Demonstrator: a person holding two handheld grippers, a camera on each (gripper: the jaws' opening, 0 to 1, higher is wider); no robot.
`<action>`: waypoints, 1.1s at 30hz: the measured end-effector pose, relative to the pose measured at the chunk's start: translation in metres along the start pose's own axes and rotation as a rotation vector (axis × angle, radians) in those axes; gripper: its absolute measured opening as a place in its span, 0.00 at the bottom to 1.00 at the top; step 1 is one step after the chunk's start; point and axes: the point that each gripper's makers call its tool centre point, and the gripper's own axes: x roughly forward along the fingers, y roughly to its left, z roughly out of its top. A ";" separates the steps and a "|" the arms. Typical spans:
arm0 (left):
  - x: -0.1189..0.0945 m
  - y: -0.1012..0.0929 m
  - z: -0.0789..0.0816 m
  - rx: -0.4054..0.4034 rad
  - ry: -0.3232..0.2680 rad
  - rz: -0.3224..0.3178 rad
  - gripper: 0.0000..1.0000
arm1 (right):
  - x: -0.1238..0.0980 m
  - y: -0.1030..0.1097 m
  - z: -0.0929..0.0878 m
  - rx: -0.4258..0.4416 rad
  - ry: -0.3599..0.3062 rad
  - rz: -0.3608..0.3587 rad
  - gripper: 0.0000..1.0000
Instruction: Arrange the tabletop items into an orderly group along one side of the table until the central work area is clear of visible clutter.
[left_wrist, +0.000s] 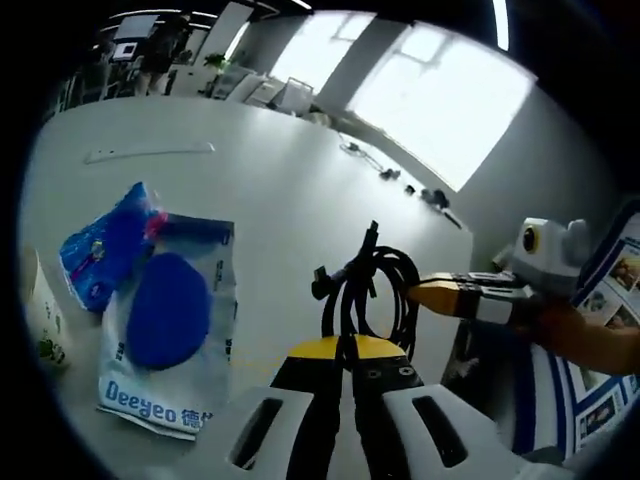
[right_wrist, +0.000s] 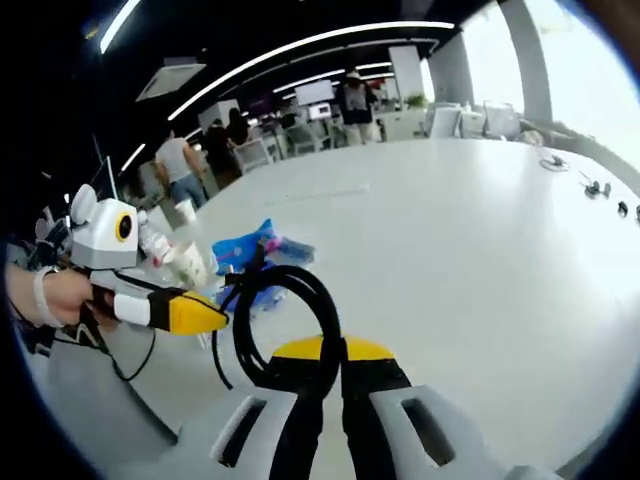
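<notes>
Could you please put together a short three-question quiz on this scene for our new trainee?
1. True or false: the left gripper is shut on the coiled black cable.
2. In the left gripper view, what lies beside the blue pouch? A) a Deeyeo packet with a blue disc B) a red mug C) a book
3. What colour are the tips of the fingers on the left gripper seen in the right gripper view?

Key: 1 true; 2 A; 3 yellow.

Cable coil (left_wrist: 368, 290) right of pouches (left_wrist: 165, 320), perhaps above table (left_wrist: 280, 190)
</notes>
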 end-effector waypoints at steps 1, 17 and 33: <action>0.002 -0.002 -0.001 0.002 0.005 -0.005 0.00 | -0.002 -0.002 -0.002 -0.001 0.003 -0.006 0.01; 0.023 -0.016 -0.014 0.008 0.058 -0.048 0.00 | -0.013 -0.024 -0.017 0.033 0.024 -0.056 0.01; 0.035 -0.014 -0.021 -0.018 0.077 -0.040 0.00 | -0.006 -0.033 -0.024 0.033 0.060 -0.060 0.01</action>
